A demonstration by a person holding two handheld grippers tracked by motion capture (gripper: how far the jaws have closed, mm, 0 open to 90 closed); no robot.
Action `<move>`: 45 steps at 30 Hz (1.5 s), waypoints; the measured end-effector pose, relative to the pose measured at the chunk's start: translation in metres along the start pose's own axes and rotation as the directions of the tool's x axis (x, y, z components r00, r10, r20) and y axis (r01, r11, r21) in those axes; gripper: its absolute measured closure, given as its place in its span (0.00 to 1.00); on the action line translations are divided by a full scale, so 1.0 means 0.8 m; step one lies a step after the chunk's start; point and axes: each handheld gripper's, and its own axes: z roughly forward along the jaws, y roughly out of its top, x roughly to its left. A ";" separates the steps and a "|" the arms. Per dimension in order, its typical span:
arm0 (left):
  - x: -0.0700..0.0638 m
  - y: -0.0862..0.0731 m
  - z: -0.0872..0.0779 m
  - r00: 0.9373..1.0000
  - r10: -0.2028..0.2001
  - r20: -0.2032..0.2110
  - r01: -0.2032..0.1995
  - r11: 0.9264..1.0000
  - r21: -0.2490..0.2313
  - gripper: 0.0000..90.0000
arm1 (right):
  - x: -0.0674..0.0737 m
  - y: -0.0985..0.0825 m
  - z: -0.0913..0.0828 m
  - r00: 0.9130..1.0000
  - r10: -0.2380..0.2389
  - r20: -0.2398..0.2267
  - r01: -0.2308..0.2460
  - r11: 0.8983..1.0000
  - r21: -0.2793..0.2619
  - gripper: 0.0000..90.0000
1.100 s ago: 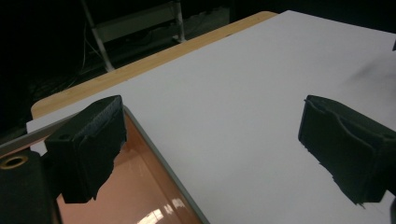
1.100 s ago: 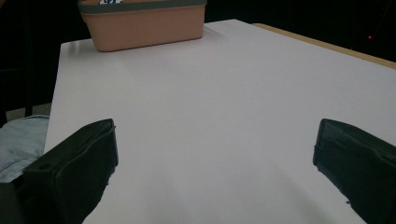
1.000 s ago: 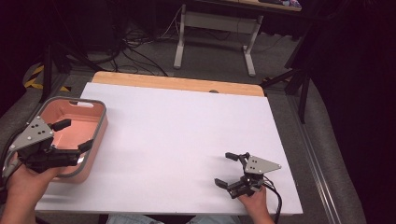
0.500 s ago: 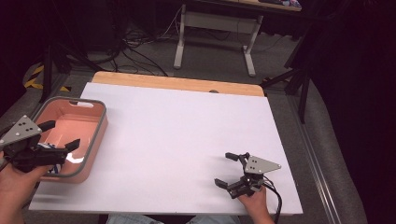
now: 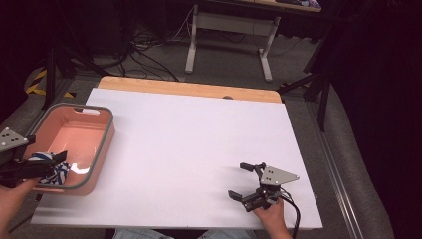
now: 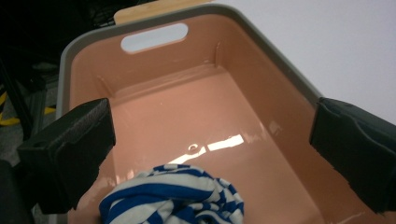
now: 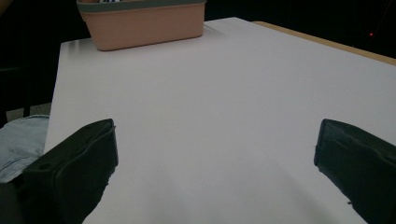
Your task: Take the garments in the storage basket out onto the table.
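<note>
A pink basin with a grey rim [image 5: 102,112] stands at the table's left edge. A crumpled blue-and-white striped cloth [image 5: 53,169] lies in the basin's near end. My left gripper [image 5: 47,167] hangs over that near end, open. In the left gripper view its jaws stand wide apart above the basin floor [image 6: 196,116], and the cloth [image 6: 173,200] lies low between them, touching neither. My right gripper [image 5: 241,180] rests open on the white table near the front right, with nothing between its fingers [image 7: 79,163]. The basin [image 7: 144,25] shows far ahead in the right gripper view.
The white table top [image 5: 199,144] spreads between the basin and my right gripper. A wooden strip [image 5: 189,88] runs along its far edge. Beyond it are a desk frame [image 5: 229,35] and cables on the floor. The person's denim-clad leg [image 7: 18,140] is below the table's near edge.
My left gripper has drawn back from over the basin's middle toward its near left corner. The striped cloth now shows in the basin's near end. The right gripper has not moved.
</note>
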 end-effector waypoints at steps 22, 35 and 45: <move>0.019 -0.021 0.022 0.998 -0.047 -0.042 0.056 0.966 0.252 0.07 | -0.001 0.000 0.000 1.000 0.008 -0.003 -0.008 1.000 0.002 0.00; 0.021 -0.024 0.030 0.998 -0.052 -0.044 0.064 0.939 0.337 0.14 | 0.001 0.000 0.003 1.000 0.001 -0.007 -0.001 1.000 0.014 0.00; 0.024 -0.019 0.033 0.994 -0.104 -0.034 0.108 0.906 0.409 0.24 | 0.000 0.000 0.003 1.000 0.001 -0.001 0.000 1.000 0.018 0.00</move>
